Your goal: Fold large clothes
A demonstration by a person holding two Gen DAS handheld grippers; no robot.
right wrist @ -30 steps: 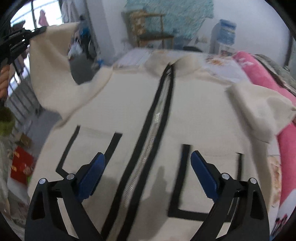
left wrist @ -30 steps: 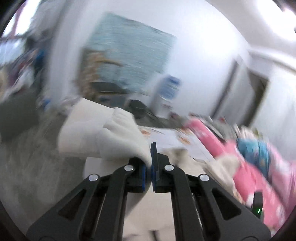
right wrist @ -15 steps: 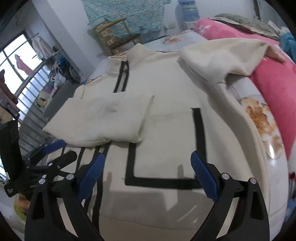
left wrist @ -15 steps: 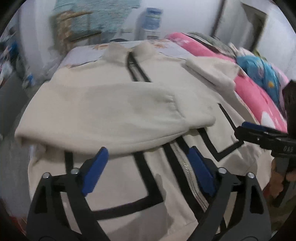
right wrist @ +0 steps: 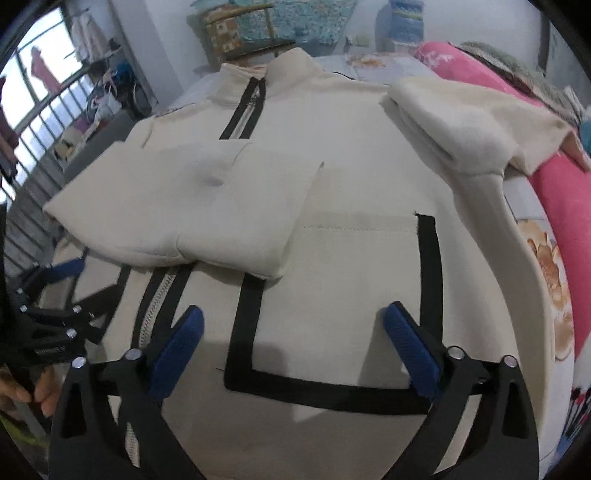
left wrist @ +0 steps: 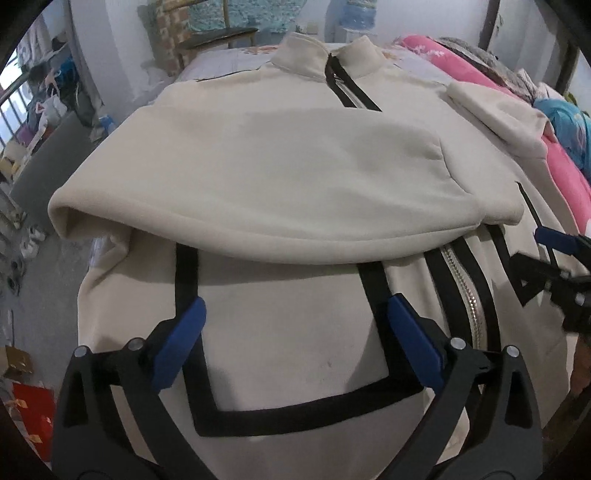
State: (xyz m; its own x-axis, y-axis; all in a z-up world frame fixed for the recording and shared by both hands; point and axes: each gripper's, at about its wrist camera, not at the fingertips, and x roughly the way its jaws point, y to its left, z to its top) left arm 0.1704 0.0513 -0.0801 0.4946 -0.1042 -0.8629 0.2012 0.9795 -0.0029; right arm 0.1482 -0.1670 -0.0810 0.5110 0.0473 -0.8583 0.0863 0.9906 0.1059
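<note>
A cream zip-up jacket (left wrist: 280, 350) with black trim lies front-up on a bed; it also shows in the right wrist view (right wrist: 351, 266). Its left sleeve (left wrist: 266, 184) is folded across the chest and shows in the right wrist view (right wrist: 184, 210) too. The other sleeve (right wrist: 461, 125) lies bunched at the right shoulder. My left gripper (left wrist: 295, 325) is open and empty above the lower left pocket. My right gripper (right wrist: 295, 332) is open and empty above the lower right pocket. Each gripper shows at the edge of the other's view.
A pink blanket (right wrist: 561, 206) lies along the right of the bed. A floral sheet (right wrist: 543, 258) shows beside the jacket. A wooden chair (right wrist: 236, 33) and a water dispenser (right wrist: 402, 22) stand at the far wall. Clutter and window bars (right wrist: 44, 110) are at left.
My left gripper let go of the sleeve, which now lies across the jacket's chest, and drew back open toward the hem. My right gripper stayed open and shifted right.
</note>
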